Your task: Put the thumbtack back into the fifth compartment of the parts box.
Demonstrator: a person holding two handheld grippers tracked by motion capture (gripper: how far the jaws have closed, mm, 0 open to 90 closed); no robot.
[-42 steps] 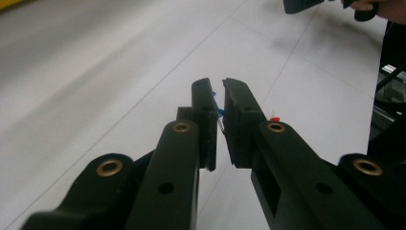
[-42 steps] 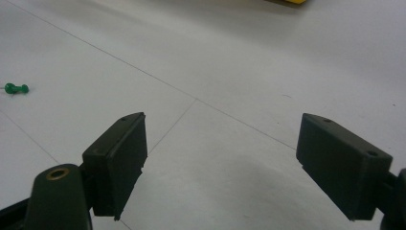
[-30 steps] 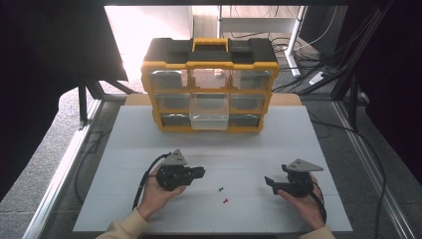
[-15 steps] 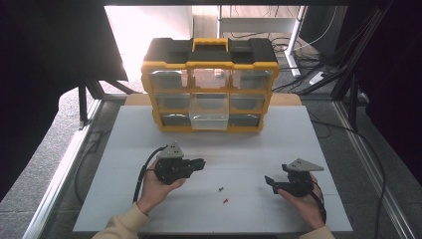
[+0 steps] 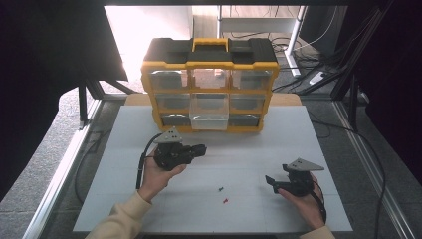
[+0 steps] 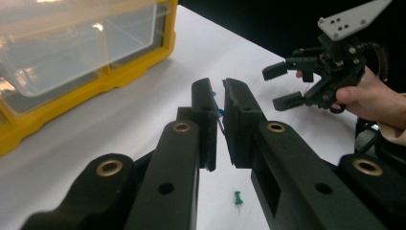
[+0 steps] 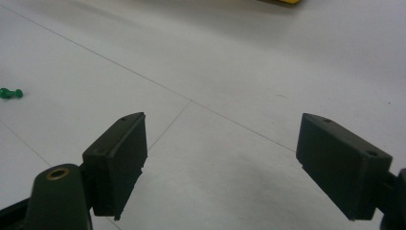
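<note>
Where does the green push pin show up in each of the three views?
High view: green push pin on the white table, low centre, between the hands, just above a red pin.
Left gripper view: bottom centre, under the jaws.
Right gripper view: far left edge.
Shared landmark: the yellow drawer organizer, with a sliver at the top.

A plain white worktop [image 5: 259,149] carries a yellow plastic organiser case [image 5: 209,84] with a black lid, a yellow handle and clear see-through drawers. Two small push pins lie on the white surface: a green push pin [image 5: 220,189] and a red push pin [image 5: 225,201]. Both hand-held tools are black; the left claw [image 6: 218,108] has brass-coloured rivets and a small blue push pin [image 6: 218,109] between its black pads. The right claw [image 5: 270,180] bears a grey three-cornered plate. The person's sleeve [image 5: 119,219] is pale cream.
</note>
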